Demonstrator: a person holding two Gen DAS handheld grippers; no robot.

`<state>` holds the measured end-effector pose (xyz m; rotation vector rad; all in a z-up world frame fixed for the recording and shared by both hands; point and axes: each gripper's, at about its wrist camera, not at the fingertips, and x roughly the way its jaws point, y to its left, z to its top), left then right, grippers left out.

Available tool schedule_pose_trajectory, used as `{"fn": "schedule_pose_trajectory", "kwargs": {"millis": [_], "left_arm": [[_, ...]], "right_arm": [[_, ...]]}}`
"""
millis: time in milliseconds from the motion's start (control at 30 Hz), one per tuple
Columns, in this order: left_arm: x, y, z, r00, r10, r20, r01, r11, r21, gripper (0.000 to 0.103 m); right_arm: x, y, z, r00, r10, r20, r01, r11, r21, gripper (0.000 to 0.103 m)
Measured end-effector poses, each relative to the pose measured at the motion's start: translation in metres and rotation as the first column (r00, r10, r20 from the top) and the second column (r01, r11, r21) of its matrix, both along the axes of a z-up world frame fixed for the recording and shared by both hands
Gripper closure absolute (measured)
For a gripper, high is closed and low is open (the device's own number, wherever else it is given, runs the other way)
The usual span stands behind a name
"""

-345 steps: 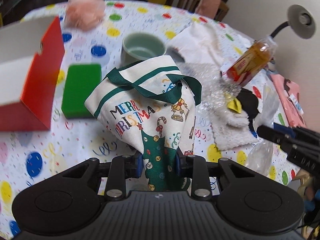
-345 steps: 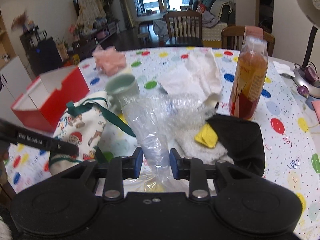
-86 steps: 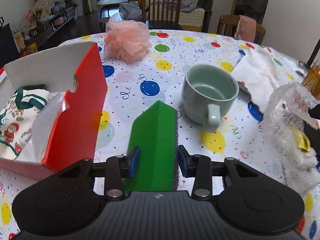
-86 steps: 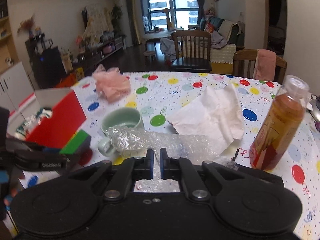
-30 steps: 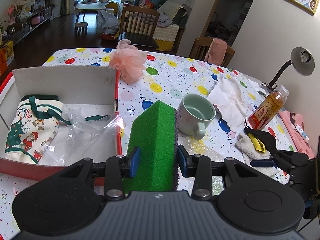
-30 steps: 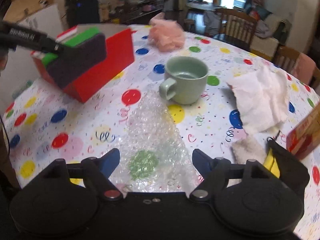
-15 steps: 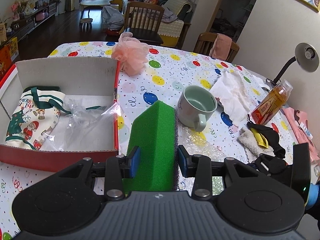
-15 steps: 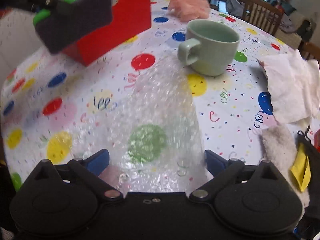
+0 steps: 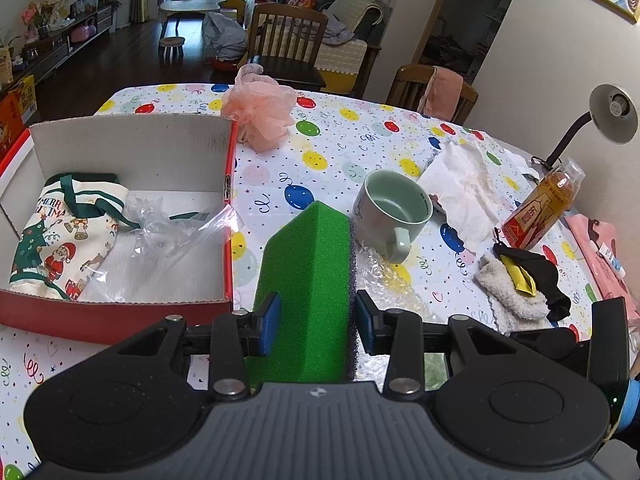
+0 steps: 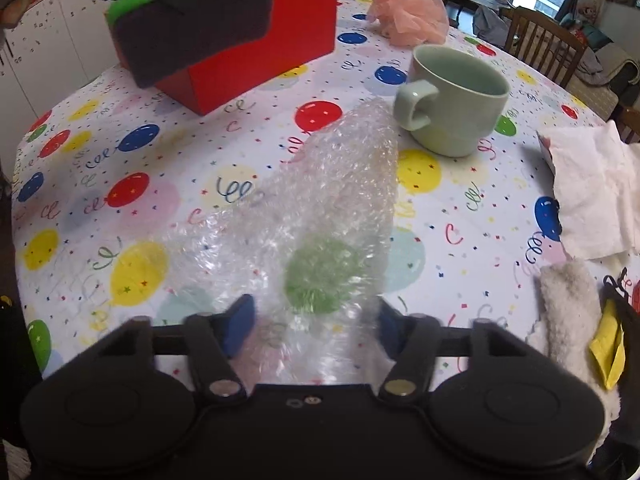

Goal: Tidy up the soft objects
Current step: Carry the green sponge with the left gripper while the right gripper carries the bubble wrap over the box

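Left gripper (image 9: 316, 322) clamps one green foam sponge (image 9: 308, 284) beside the red cardboard box (image 9: 120, 316). Right gripper (image 10: 310, 322), jaws closing around one crinkled bubble-wrap sheet (image 10: 320, 216) lying on the tablecloth (image 10: 160, 160) near one glazed mug (image 10: 454, 100).

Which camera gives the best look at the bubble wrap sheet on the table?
The right wrist view: the bubble wrap lies spread out across the middle, between the closing right gripper's fingers. The left wrist view shows only a crumpled patch beside the green sponge.
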<state>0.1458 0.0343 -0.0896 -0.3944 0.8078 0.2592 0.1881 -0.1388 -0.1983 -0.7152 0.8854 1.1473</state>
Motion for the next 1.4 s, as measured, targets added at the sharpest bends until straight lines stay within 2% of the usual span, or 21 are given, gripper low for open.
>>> {"fn": "schedule_pose_trajectory", "kwargs": {"millis": [33,67,133,200,300,400,600,867,1000,1133,1167,1267,1400], "left_arm": [[0.000,0.000,0.001,1.000,-0.002,0.002,0.002,1.000,0.000,0.065],[0.000,0.001,0.001,1.000,-0.005,0.003,0.005,1.000,0.001,0.065],[0.000,0.003,0.002,1.000,-0.009,0.007,0.009,1.000,0.001,0.065],[-0.001,0.005,0.004,1.000,-0.013,0.011,0.013,1.000,0.000,0.065],[-0.004,0.009,0.007,1.000,-0.019,0.019,0.019,1.000,0.001,0.065],[-0.006,0.014,0.010,0.999,-0.026,0.027,0.025,1.000,0.002,0.065],[-0.012,0.026,0.021,0.998,-0.041,0.051,0.041,0.999,-0.003,0.068],[-0.021,0.046,0.035,0.993,-0.060,0.097,0.059,0.998,0.015,0.071],[-0.028,0.047,0.029,0.988,-0.147,0.056,0.145,0.989,0.036,0.071],[-0.035,0.042,0.011,0.966,-0.259,-0.013,0.259,0.965,0.029,0.071],[-0.037,0.041,0.004,0.961,-0.273,-0.032,0.274,0.962,0.010,0.069],[-0.038,0.032,-0.014,0.952,-0.299,-0.067,0.297,0.954,-0.040,0.040],[-0.036,0.009,-0.027,0.939,-0.333,-0.084,0.332,0.943,-0.022,0.028]], "right_arm": [[-0.002,0.001,0.001,1.000,0.000,0.003,0.000,1.000,-0.002,0.062],[-0.004,0.002,0.002,1.000,0.002,0.009,-0.002,1.000,-0.004,0.066],[-0.010,0.004,0.003,0.999,0.005,0.044,-0.005,1.000,-0.009,0.081],[-0.017,0.005,0.004,0.996,0.001,0.087,-0.001,1.000,-0.008,0.086],[-0.021,0.003,0.012,0.994,-0.028,0.102,0.026,0.999,0.023,0.092],[-0.024,0.002,0.029,0.991,-0.076,0.106,0.069,0.995,0.072,0.093],[-0.024,0.005,0.076,0.982,-0.179,0.056,0.166,0.969,0.181,0.093],[-0.036,0.025,0.136,0.974,-0.215,0.070,0.184,0.935,0.305,0.093],[-0.034,0.034,0.146,0.969,-0.232,0.081,0.195,0.927,0.320,0.093],[-0.033,0.035,0.141,0.962,-0.266,0.060,0.234,0.918,0.320,0.093],[-0.033,0.034,0.140,0.961,-0.271,0.053,0.241,0.917,0.319,0.093],[-0.030,0.031,0.135,0.961,-0.273,0.039,0.248,0.918,0.309,0.093],[-0.026,0.023,0.129,0.961,-0.276,0.028,0.255,0.919,0.301,0.093]]}}
